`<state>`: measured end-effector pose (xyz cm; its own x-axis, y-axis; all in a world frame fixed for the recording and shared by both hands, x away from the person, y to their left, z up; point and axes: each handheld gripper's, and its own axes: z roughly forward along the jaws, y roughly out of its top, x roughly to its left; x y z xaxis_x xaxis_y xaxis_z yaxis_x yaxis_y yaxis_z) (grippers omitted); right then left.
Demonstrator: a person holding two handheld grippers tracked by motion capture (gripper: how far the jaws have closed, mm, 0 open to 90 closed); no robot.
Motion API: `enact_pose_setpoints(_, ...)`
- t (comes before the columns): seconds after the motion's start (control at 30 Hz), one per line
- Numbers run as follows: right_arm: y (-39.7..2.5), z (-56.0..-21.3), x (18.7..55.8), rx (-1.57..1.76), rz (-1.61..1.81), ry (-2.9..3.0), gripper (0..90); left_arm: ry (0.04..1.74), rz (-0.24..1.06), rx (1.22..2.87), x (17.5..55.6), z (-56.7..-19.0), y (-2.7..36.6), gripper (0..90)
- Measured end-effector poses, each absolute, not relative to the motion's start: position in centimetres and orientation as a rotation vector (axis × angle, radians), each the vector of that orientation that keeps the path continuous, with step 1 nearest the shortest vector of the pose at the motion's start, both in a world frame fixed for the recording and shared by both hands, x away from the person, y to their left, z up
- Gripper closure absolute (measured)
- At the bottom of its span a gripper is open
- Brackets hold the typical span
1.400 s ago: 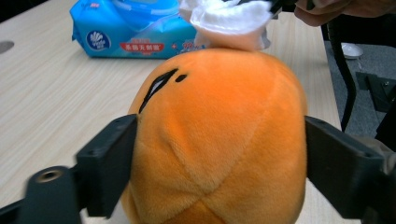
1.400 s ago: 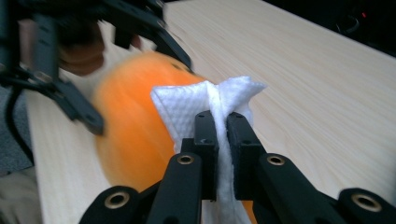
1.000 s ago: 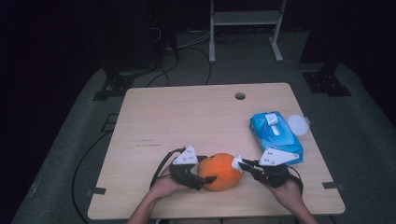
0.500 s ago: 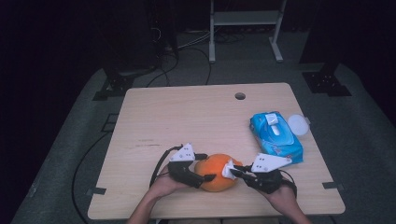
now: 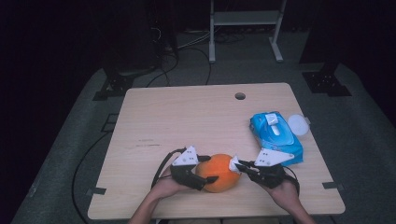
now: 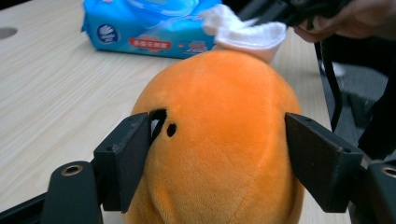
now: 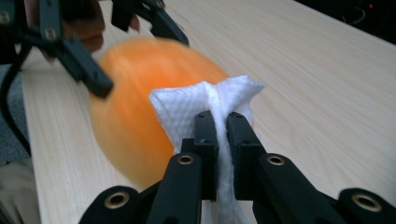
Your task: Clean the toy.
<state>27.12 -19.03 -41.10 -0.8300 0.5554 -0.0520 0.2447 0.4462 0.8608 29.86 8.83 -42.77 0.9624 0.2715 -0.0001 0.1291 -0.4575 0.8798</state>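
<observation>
An orange plush toy (image 5: 218,172) with small black eyes (image 6: 224,135) sits near the table's front edge. My left gripper (image 5: 205,169) is shut on it, one jaw on each side. My right gripper (image 5: 238,165) is shut on a folded white wipe (image 7: 205,109), and the wipe (image 6: 245,30) touches the toy's right end (image 7: 135,107). The left gripper's jaws (image 7: 126,51) grip the toy from the far side in the right gripper view.
A blue pack of wet wipes (image 5: 275,135) lies at the table's right side, with a white round lid (image 5: 298,124) beside it at the edge. A cable hole (image 5: 240,96) sits near the far edge. The light wooden table (image 5: 187,121) has free room at left and centre.
The right gripper has moved left with the wipe until it touches the toy. The left gripper keeps its hold on the toy, nearly still.
</observation>
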Motion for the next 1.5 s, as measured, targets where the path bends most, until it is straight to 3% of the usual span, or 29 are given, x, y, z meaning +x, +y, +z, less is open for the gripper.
enact_pose_setpoints(0.1, -18.5, -40.7, 27.2, 0.664, 1.344, 2.378, 82.8, 0.260, 0.192, 2.061, 29.5, -42.6, 8.5, 24.2)
enact_pose_setpoints(0.23, -18.9, -41.2, 26.9, 0.670, 1.338, 2.384, 82.8, 0.358, 0.129, 2.061, 30.2, -42.4, 9.0, 9.8)
enact_pose_setpoints(0.33, -19.3, -41.3, 26.4, 0.671, 1.352, 2.418, 82.8, 0.373, 0.061, 2.096, 30.4, -42.8, 8.7, 8.2)
enact_pose_setpoints(0.5, -19.5, -41.1, 26.1, 0.664, 1.344, 2.423, 82.8, 0.297, 0.134, 2.084, 29.6, -42.2, 8.3, 31.3)
enact_pose_setpoints(0.6, -18.9, -40.2, 26.2, 0.648, 1.398, 2.395, 82.8, 0.247, 0.168, 2.076, 29.3, -41.5, 7.9, 38.0)
enact_pose_setpoints(0.8, -17.9, -39.4, 27.4, 0.624, 1.438, 2.362, 82.8, 0.262, 0.207, 2.053, 29.6, -40.9, 9.4, 40.8)
enact_pose_setpoints(1.03, -19.9, -42.8, 28.8, 0.778, 1.328, 2.420, 82.8, 0.346, 0.175, 2.056, 30.4, -41.3, 10.2, 39.4)
enact_pose_setpoints(1.27, -18.2, -40.4, 27.5, 0.666, 1.406, 2.381, 82.8, 0.431, 0.181, 2.052, 30.5, -41.0, 8.9, 39.1)
enact_pose_setpoints(1.37, -17.3, -39.7, 27.0, 0.618, 1.418, 2.368, 82.8, 0.491, 0.190, 2.044, 30.5, -41.0, 8.5, 35.5)
enact_pose_setpoints(1.5, -17.7, -40.6, 27.6, 0.655, 1.389, 2.381, 82.8, 0.439, 0.186, 2.040, 30.4, -41.2, 8.2, 18.9)
